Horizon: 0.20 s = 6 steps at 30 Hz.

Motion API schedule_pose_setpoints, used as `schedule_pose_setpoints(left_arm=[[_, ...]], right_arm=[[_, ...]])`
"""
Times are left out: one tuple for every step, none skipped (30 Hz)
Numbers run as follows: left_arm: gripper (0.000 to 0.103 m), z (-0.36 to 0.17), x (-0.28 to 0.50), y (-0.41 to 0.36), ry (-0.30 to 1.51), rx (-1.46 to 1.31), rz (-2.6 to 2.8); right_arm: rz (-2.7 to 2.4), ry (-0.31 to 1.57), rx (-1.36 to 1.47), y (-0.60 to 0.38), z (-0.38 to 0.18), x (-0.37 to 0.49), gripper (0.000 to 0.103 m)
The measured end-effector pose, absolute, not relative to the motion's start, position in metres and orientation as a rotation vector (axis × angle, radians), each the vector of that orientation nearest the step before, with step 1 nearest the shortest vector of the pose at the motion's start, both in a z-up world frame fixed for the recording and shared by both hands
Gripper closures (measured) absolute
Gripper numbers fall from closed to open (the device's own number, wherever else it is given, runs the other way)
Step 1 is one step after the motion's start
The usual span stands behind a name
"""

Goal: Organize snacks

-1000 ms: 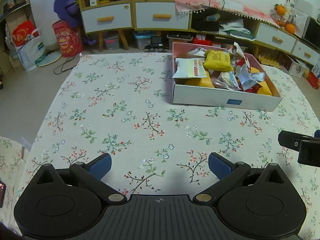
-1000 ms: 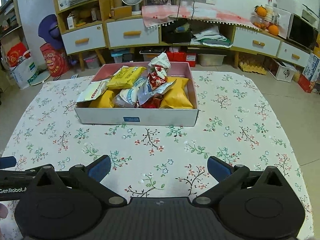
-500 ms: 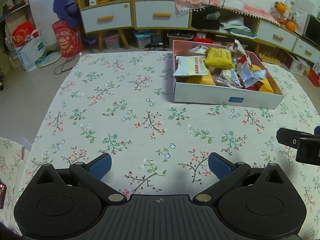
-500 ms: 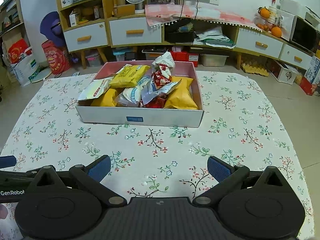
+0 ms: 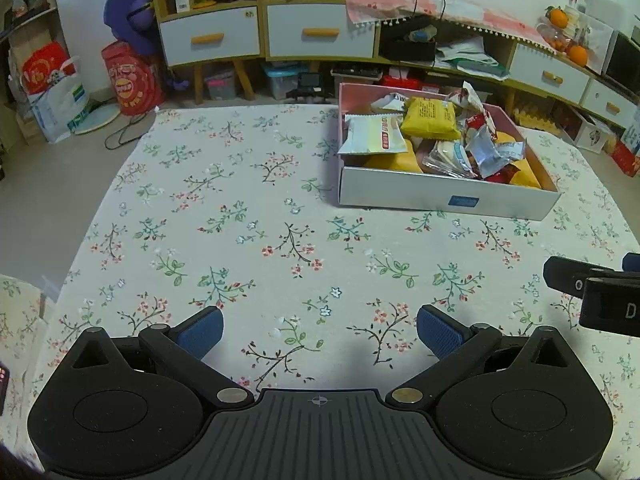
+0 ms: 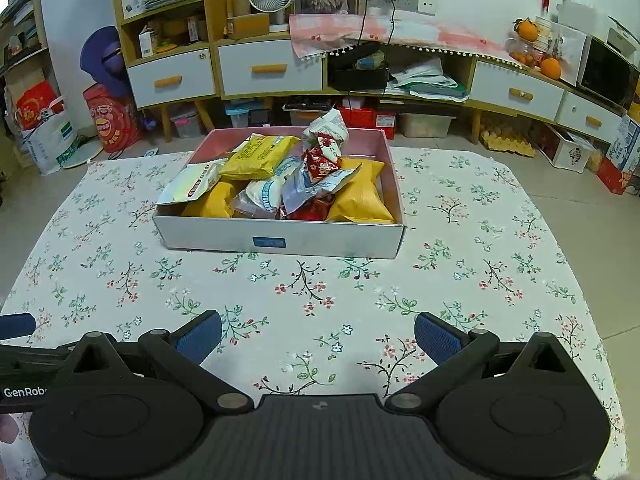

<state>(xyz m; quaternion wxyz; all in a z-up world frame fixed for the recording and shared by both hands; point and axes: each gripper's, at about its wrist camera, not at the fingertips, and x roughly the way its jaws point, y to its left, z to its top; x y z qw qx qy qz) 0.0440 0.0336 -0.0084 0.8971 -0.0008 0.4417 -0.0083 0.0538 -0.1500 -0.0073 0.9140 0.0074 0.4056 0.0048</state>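
Snacks heaped in the box — both hand-held grippers, left and right, hover before it, spread wide, empty.

Right tool: in the left wrist view only its tip enters at the right edge, its lettering cut to a single "D". Left tool: in the right wrist view only a sliver shows at the left edge, its label cut off after "GenRob". Snack box: the lower packets lie buried under the upper ones, and the print on the wrappers and on the blue label on its near wall is too small to read. Surface: its near edge is hidden behind each tool's black body.
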Motion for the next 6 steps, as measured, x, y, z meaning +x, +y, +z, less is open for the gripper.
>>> schedule_pose_setpoints(left_arm=[[0.000, -0.0081, 0.0435, 0.0339, 0.913, -0.002, -0.017], [0.000, -0.0077, 0.0430, 0.0339, 0.909, 0.000, -0.017], [0.000, -0.0074, 0.0427, 0.0340, 0.907, 0.000, -0.015], [0.000, -0.0070, 0.0427, 0.0343, 0.907, 0.000, -0.010], [0.000, -0.0070, 0.0427, 0.0348, 0.907, -0.004, -0.005], [0.000, -0.0070, 0.0429, 0.0356, 0.910, -0.010, -0.005]], right_arm=[[0.009, 0.836, 0.015, -0.1498, -0.0076, 0.0539, 0.026], [0.010, 0.837, 0.014, -0.1496, -0.0079, 0.0539, 0.026], [0.011, 0.837, 0.013, -0.1494, -0.0081, 0.0540, 0.026], [0.011, 0.837, 0.012, -0.1494, -0.0084, 0.0541, 0.026], [0.011, 0.838, 0.012, -0.1493, -0.0086, 0.0542, 0.026], [0.011, 0.838, 0.011, -0.1491, -0.0087, 0.0542, 0.026]])
